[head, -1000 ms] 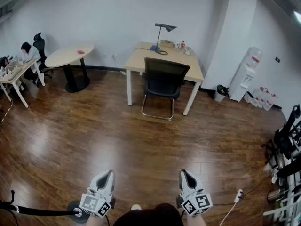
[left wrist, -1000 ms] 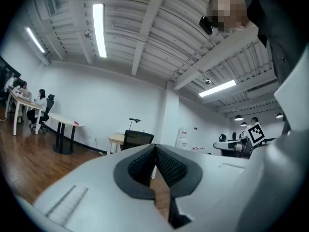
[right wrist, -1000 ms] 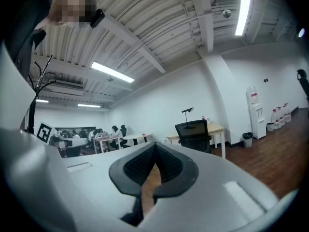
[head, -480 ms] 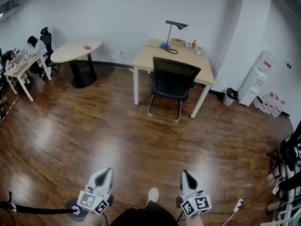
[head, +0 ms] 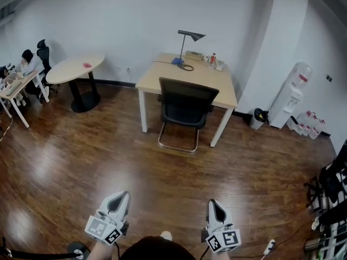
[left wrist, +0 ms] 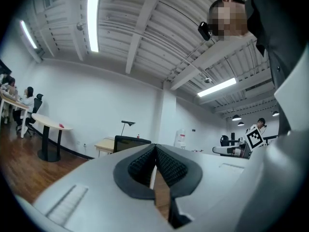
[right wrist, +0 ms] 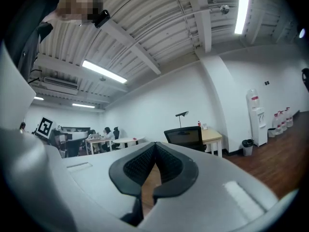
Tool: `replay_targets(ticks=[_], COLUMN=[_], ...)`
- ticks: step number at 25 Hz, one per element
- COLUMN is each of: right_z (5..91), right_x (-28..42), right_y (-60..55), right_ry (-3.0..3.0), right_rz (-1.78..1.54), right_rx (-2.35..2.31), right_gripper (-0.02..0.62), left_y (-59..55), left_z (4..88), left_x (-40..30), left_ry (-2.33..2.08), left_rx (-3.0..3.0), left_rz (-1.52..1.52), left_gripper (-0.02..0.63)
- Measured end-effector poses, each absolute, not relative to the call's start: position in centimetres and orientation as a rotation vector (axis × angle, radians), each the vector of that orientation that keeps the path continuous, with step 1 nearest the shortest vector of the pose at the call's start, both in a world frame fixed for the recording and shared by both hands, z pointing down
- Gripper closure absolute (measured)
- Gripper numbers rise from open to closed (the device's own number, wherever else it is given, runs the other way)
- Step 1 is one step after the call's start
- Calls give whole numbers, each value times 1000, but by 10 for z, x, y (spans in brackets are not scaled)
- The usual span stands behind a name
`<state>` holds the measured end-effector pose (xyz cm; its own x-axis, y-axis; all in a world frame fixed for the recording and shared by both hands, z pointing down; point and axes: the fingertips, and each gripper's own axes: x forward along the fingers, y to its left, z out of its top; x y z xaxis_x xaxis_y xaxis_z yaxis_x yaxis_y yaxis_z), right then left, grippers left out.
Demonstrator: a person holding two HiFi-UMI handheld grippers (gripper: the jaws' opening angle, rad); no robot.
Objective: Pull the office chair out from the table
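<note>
The chair [head: 187, 104] stands just above the centre of the head view. It is pushed in against the near edge of the table [head: 154, 75], with its back toward the camera. Over the last second it has grown slightly larger in the frame and the floor below it has shortened. The person is walking up to it, so I judge the task is still at the approach, with no contact yet.

Both grippers remain at the bottom edge, well apart from the chair: the left gripper [head: 120, 199] at lower left, the right gripper [head: 214, 204] at lower right. Each has its jaws pressed together on nothing, as before.

Counted outward:
- one chair, one table, one lamp [head: 193, 36] on it
- two grippers
- one round table [head: 73, 69] at upper left
- one seated person [head: 27, 61] at far left, with a second chair [head: 42, 47] behind
- one dispenser [head: 293, 93] and one bin [head: 260, 115] at right

The items beside the lamp are too small to count.
</note>
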<state>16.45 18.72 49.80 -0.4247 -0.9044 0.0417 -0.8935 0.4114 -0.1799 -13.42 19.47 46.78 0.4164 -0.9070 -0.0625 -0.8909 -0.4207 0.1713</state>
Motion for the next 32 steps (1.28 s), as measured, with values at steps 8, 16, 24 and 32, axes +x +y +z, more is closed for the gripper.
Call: replay_targets(ticks=[8, 16, 24, 32], right_z=[515, 529, 519, 505], right_x=[200, 184, 168, 140], right_y=[142, 100, 31, -31], right_ry=[2560, 2596, 2571, 2574], right_rz=[-339, -370, -337, -291], right_rx=[-1655, -1629, -1692, -1709], right_gripper=[581, 581, 581, 581], left_y=[142, 114, 35, -42], left_z=[470, 472, 479, 473], left_x=[-107, -127, -154, -179], left_ry=[-1683, -1671, -1655, -1630], left_rx=[2486, 2484, 2494, 2518], left_rz=[-201, -257, -244, -290], left_gripper=[604, 604, 604, 604])
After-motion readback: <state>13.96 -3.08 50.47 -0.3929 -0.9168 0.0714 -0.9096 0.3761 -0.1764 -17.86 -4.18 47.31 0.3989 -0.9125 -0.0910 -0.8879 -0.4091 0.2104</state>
